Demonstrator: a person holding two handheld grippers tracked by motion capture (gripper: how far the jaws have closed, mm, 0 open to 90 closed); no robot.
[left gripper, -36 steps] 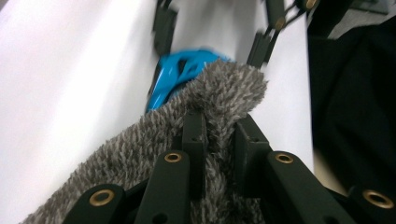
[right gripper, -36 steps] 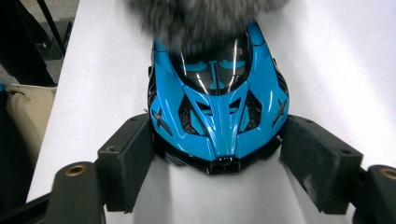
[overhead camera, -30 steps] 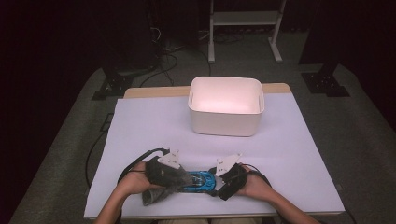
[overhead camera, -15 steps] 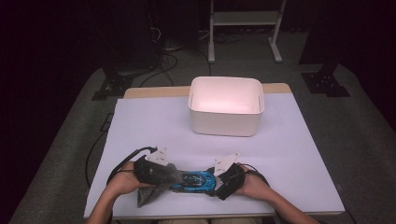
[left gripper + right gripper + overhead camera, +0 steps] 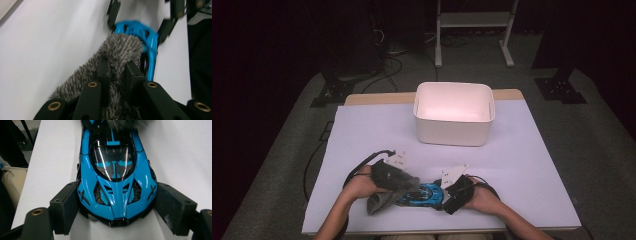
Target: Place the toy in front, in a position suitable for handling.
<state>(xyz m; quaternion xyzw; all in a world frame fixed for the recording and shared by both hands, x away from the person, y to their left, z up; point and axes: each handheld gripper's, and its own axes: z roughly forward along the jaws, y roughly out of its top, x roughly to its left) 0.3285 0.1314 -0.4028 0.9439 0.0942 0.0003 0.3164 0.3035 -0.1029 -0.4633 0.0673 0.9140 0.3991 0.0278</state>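
Left claw pinching grey cloth; right claw gripping car

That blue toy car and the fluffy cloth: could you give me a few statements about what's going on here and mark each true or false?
1. The left tongs pinch a grey fluffy cloth. True.
2. The blue toy car lies inside the white bin. False: it sits on the white table, nearer the person than the bin.
3. The right tongs straddle one end of the car. True.
4. The cloth lies far from the car. False: it rests against the car's other end.
5. The car is red. False: it is blue with black parts.
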